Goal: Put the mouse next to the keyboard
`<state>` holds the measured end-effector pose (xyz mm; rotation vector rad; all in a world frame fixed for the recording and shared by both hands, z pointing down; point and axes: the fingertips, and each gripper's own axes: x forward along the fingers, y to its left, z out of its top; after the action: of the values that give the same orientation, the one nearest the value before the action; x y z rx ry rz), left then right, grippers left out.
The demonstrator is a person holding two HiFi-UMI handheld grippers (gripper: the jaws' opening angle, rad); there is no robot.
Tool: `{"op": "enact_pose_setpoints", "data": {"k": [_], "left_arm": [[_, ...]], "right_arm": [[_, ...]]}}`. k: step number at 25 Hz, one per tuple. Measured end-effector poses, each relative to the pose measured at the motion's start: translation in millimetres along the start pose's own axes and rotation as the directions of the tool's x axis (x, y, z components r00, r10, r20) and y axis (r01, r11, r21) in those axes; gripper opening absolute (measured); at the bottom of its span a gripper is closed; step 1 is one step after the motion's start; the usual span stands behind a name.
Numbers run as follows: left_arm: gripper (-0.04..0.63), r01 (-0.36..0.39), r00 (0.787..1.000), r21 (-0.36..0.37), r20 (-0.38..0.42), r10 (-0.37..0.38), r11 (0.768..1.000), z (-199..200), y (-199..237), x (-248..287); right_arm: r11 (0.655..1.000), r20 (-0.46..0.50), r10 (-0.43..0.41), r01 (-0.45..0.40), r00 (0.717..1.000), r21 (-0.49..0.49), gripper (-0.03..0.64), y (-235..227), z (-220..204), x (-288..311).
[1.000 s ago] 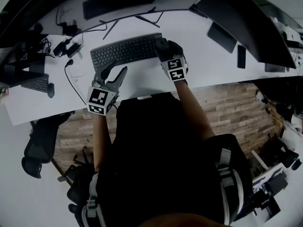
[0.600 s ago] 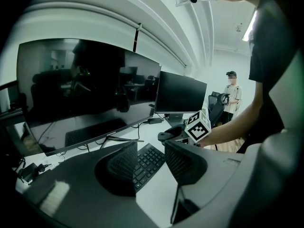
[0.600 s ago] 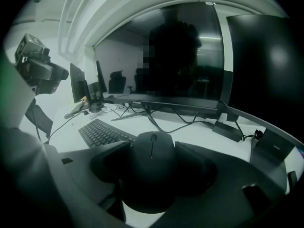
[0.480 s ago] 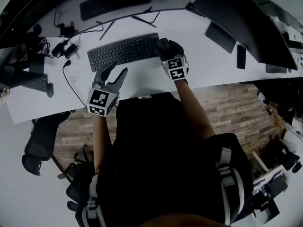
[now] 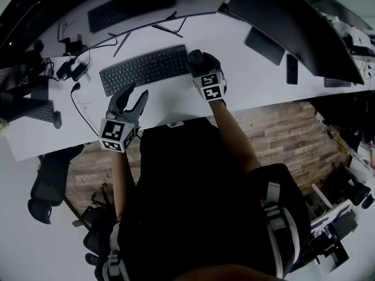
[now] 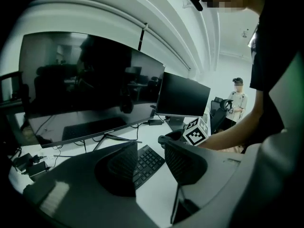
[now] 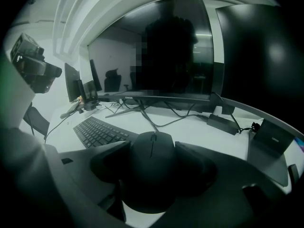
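Mouse (image 7: 152, 160) gripped beside kbd (image 7: 97, 131).

Head view looks steeply down; both gripper views sit low, sharing the keyboard (image 5: 143, 69).

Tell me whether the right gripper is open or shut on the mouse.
Shut on the mouse: both jaws of the right gripper press its sides, no gap showing.

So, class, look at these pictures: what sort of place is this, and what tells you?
Most likely an office computer workstation: a long white desk carries a wide curved monitor, a keyboard and a mouse, and an office chair stands on the wood floor beside it.
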<state>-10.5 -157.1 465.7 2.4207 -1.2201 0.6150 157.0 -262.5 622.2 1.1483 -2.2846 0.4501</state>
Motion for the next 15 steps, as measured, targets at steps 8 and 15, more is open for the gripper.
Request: {"op": "enact_pose_setpoints", "data": {"k": [8,15], "left_arm": [[0.178,-0.030,0.999,-0.032,-0.014,0.029,0.999,-4,9,3],[0.178,-0.034,0.998,-0.021,-0.050,0.033,0.999,-16,2,8]], "right_arm": [[0.999,-0.032,-0.021,0.022,0.999,0.023,0.295,-17,-13,14],[0.998,-0.069,-0.038,0.042,0.997,0.051,0.295,-26,-29,33]]}}
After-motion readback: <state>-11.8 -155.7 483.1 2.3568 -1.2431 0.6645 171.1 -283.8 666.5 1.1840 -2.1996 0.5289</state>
